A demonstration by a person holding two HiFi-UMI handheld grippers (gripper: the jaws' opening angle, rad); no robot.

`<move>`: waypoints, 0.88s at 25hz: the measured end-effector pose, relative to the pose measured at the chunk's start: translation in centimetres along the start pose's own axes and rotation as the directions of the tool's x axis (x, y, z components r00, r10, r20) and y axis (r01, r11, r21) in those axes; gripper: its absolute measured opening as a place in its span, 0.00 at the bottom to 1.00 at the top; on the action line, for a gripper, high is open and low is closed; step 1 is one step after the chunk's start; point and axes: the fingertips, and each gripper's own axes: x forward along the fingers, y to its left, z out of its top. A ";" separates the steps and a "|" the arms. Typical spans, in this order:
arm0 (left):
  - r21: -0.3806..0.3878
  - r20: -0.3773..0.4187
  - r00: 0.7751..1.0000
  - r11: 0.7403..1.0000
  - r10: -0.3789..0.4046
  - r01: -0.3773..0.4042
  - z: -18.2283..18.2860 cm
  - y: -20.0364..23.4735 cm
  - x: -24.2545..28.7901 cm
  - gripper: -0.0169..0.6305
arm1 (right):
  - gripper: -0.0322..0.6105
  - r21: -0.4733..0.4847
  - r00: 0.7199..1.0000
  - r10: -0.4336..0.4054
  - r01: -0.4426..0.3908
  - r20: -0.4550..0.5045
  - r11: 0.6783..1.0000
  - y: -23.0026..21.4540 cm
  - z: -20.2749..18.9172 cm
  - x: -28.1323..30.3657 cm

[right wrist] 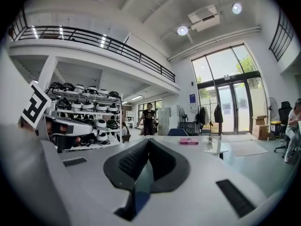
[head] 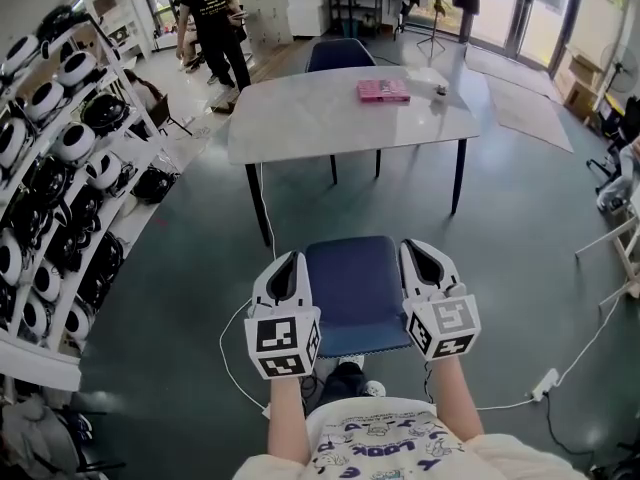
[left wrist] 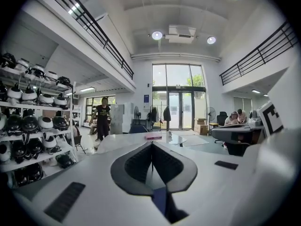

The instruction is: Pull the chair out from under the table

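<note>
A blue chair (head: pixel 355 288) stands on the floor just in front of me, out from under the grey table (head: pixel 330 118). My left gripper (head: pixel 290 260) hovers over the chair's left edge and my right gripper (head: pixel 415 248) over its right edge. Neither touches the chair. In the left gripper view, the left gripper (left wrist: pixel 152 147) has its jaws pressed together with nothing between them. The right gripper (right wrist: pixel 148 145) is shut and empty in the right gripper view too. Both point level toward the table, where a pink book (head: pixel 383 90) lies.
A second blue chair (head: pixel 340 54) sits at the table's far side. Shelves of helmets (head: pixel 60 168) line the left. A person (head: pixel 213 18) walks at the back left. A white cable and power strip (head: pixel 545 383) lie on the floor at right.
</note>
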 end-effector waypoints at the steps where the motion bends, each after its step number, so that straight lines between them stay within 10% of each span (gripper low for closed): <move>1: 0.001 0.002 1.000 1.000 0.000 0.000 0.1 -0.1 0.2 0.06 | 0.05 0.002 1.000 -0.001 0.001 0.002 1.000 -0.2 0.1 0.1; 22: 0.022 -0.022 0.999 0.999 -0.024 0.024 0.2 -2.2 1.3 0.06 | 0.05 0.019 1.000 -0.014 0.014 0.001 1.000 -1.8 0.2 0.0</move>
